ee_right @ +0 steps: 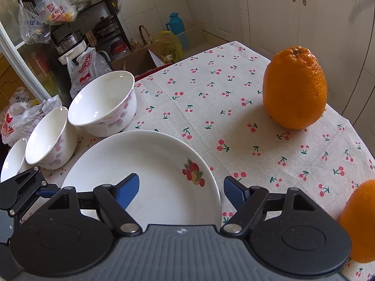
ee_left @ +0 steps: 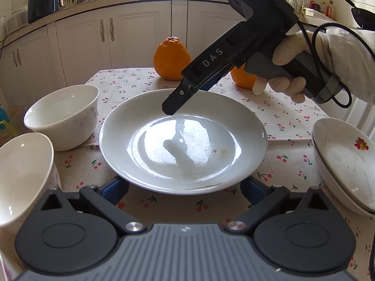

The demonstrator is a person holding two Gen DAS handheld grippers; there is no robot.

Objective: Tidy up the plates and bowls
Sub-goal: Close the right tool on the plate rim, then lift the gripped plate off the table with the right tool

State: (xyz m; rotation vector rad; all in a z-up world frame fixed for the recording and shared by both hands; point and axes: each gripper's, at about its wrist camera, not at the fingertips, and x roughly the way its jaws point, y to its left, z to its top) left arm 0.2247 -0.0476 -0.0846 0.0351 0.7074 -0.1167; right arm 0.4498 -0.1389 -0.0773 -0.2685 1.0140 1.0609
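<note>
A white plate (ee_left: 182, 140) with a fruit print lies in the middle of the cherry-print tablecloth (ee_left: 288, 121); it also shows in the right wrist view (ee_right: 152, 164). My left gripper (ee_left: 184, 190) is open, its blue pads (ee_left: 117, 189) under the plate's near rim on both sides. My right gripper (ee_right: 181, 192) is open above the plate's far rim; it shows in the left wrist view (ee_left: 171, 110), one finger over the rim. Two white bowls (ee_left: 63, 114) (ee_left: 21, 178) stand left. Stacked plates (ee_left: 346, 161) sit right.
Two oranges (ee_left: 171, 58) (ee_left: 242, 79) stand at the table's far side, the large one also in the right wrist view (ee_right: 294, 89). A third small bowl (ee_right: 14, 159) is at the left edge. Kitchen cabinets (ee_left: 138, 35) lie beyond the table. Bags and shelves are left.
</note>
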